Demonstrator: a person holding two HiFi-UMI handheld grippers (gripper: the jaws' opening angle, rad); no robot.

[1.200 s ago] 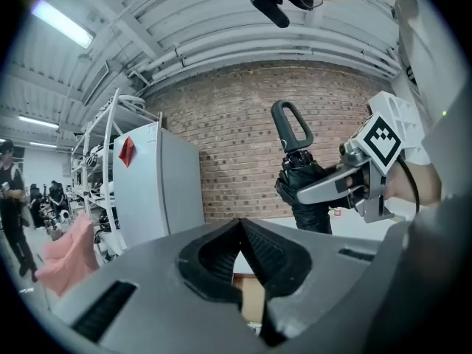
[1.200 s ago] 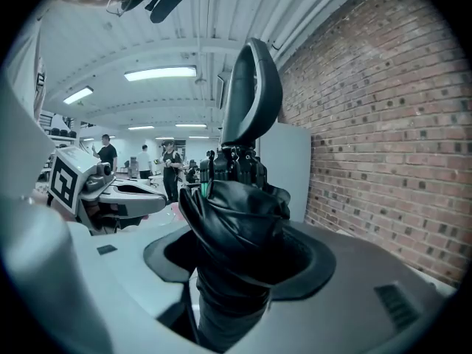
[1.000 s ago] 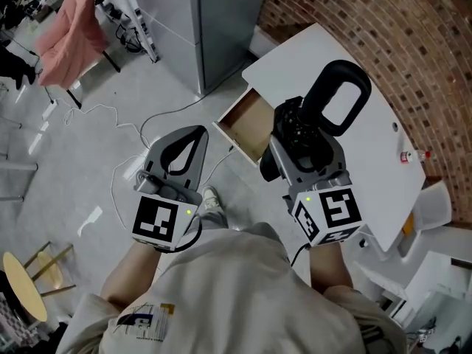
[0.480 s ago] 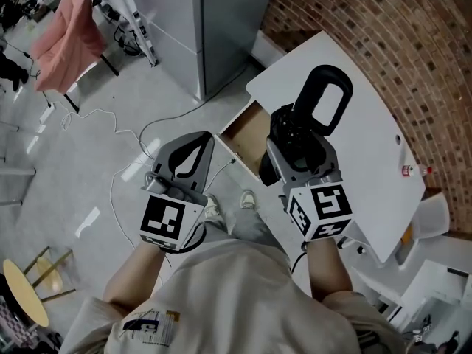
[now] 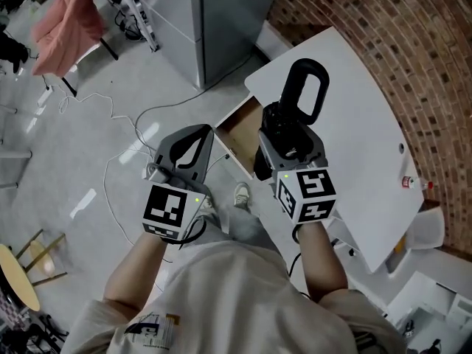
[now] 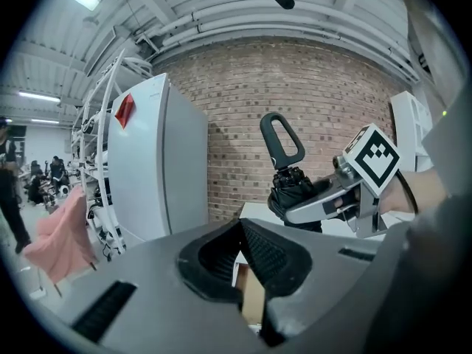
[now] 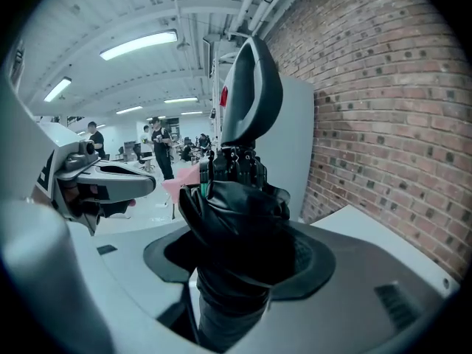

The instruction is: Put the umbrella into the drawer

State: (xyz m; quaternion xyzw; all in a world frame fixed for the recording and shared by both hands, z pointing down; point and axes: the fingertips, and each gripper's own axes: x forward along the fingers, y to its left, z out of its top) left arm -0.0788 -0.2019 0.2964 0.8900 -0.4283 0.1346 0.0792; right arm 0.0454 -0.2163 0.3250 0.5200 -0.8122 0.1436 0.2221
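While left gripper (image 5: 196, 134) hangs closed, empty | drawer (image 5: 243, 127) stands open at white table (image 5: 354, 116) edge | right gripper (image 5: 286, 129) clamps folded umbrella (image 5: 308, 66) beside opening — swing across, lay lengthwise, lower inside before releasing.

Your white table (image 5: 354, 124), its drawer (image 5: 247, 127) pulled open, carries one small red-capped item (image 5: 410, 182), possibly a bottle; cables (image 5: 112, 113) lie on the grey floor (image 5: 74, 161).
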